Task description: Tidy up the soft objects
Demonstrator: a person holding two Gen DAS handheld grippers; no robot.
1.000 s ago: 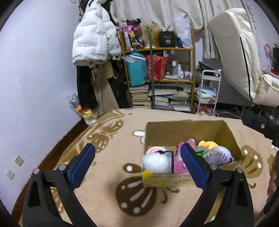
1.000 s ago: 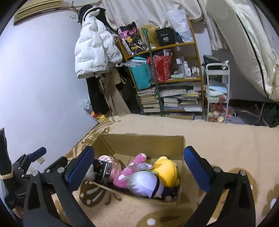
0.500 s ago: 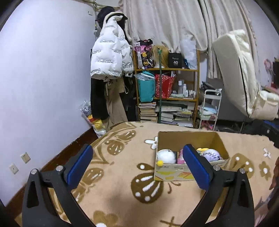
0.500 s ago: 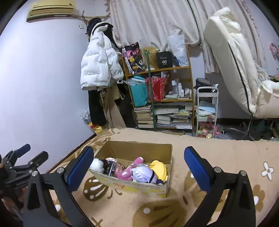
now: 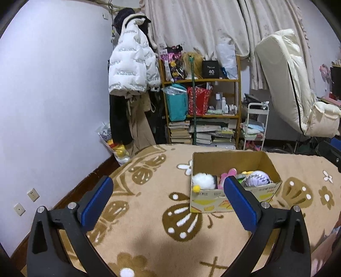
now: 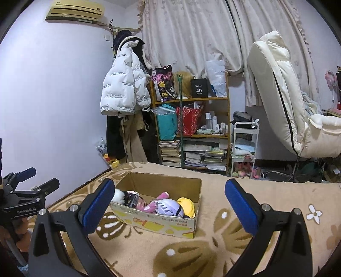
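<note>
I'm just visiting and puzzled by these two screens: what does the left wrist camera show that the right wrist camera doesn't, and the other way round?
Only the left wrist view shows the wall sockets low on the wall and a yellow pom-pom hanging over the box front.

Only the right wrist view shows the air conditioner up high, and the left gripper itself at the frame's edge.

Both show the cardboard box of plush toys on the butterfly-patterned rug, the white puffer jacket, the bookshelf, and open, empty jaws.
</note>
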